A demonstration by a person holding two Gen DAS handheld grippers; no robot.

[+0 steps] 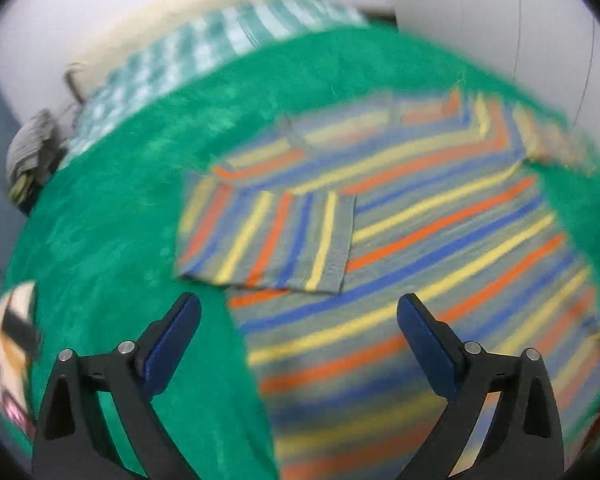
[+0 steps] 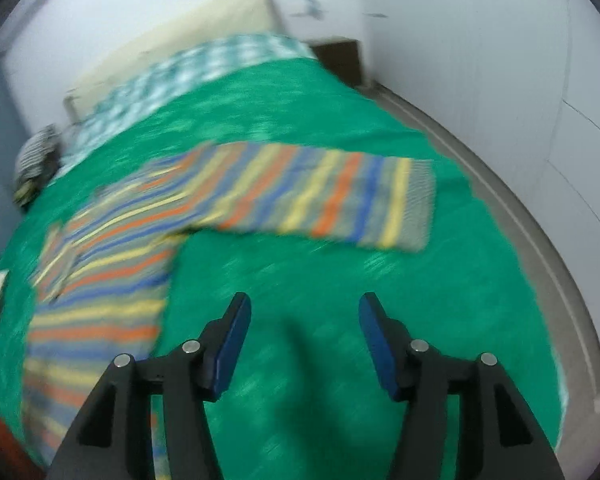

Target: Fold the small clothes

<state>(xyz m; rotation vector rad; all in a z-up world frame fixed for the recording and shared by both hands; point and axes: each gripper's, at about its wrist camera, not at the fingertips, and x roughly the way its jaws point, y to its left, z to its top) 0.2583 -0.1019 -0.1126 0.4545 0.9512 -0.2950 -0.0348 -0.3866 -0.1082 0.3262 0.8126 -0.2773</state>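
A striped shirt [image 1: 440, 232] in orange, yellow, blue and grey lies flat on a green bedspread [image 1: 112, 240]. Its left sleeve [image 1: 268, 240] is folded in over the body. In the right wrist view the shirt [image 2: 112, 260] lies at the left, and its other sleeve [image 2: 332, 196] stretches out to the right across the green cover. My left gripper [image 1: 298, 308] hangs open above the shirt's lower left edge with nothing between its fingers. My right gripper [image 2: 304, 308] is open over bare green bedspread [image 2: 320, 360], below the outstretched sleeve, and holds nothing.
A teal checked cloth [image 2: 188, 68] covers the far end of the bed, with a cream headboard [image 2: 188, 28] behind it. A striped bundle [image 2: 34, 160] sits at the far left corner. The bed's right edge [image 2: 540, 240] meets a white wall. A patterned object [image 1: 12, 340] lies at the left.
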